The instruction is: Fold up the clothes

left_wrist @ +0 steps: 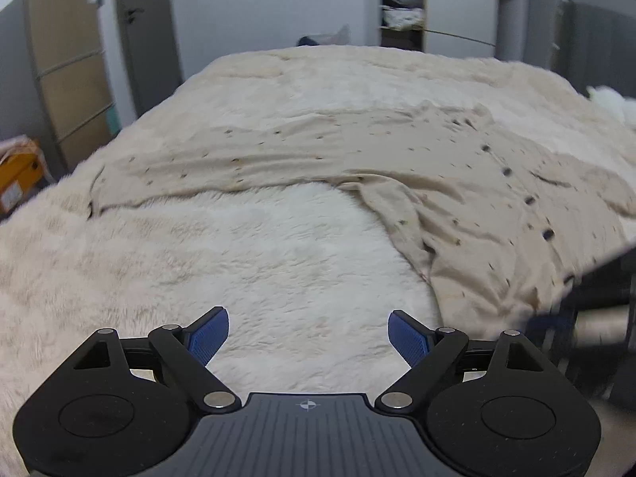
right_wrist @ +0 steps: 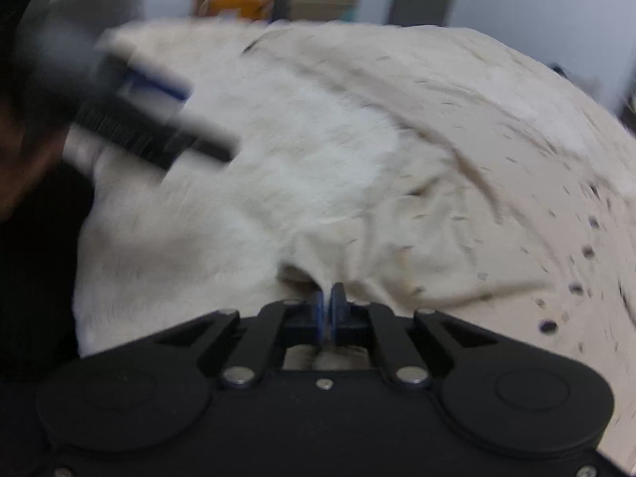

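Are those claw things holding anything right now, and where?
The right gripper pinches the beige cardigan at a bunched edge of its fabric. The left gripper is open, holding nothing.

Bare fur blanket [left_wrist: 278,246] before left tongs [left_wrist: 308,332]

No words, brands or numbers can be read in either view. The only sign is a small white crosshair mark [left_wrist: 307,404] on the body of the left gripper [left_wrist: 308,328]. A pale label on the orange box [left_wrist: 16,177] beside the bed is too blurred to read.

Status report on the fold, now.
Left gripper open, empty, over the blanket. Right gripper shut on the shirt hem. Nothing in the way.
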Demonstrator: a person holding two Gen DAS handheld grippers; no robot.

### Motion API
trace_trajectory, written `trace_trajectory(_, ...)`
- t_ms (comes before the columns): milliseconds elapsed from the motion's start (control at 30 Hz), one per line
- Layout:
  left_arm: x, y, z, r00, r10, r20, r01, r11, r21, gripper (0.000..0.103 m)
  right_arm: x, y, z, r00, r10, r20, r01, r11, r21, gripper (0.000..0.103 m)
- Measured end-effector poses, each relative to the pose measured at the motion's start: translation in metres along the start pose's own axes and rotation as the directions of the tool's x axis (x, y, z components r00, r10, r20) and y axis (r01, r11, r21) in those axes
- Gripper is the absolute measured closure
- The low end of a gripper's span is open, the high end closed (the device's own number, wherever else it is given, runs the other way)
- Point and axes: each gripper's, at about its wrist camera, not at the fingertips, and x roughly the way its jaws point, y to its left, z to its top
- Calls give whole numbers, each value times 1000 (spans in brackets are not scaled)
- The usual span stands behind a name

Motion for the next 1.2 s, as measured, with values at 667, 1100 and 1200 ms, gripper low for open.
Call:
trace_trajectory(667, 41, -139, 10, 963, -268, 3, 234, 847, 477, 55, -28, -110, -15, 992, 71, 108, -115, 861, 496, 101)
trace_trajectory(1100, 2, -83, 12, 969, -244, 34, 187, 819, 542, 101, -111, -126, -50, 989, -140, 55, 122, 961, 249, 63)
trace_trajectory(1200, -12, -69, 8, 979, -195, 53, 128, 801, 585, 101, -146, -166, -90, 966, -258, -3, 244, 909, 340, 63)
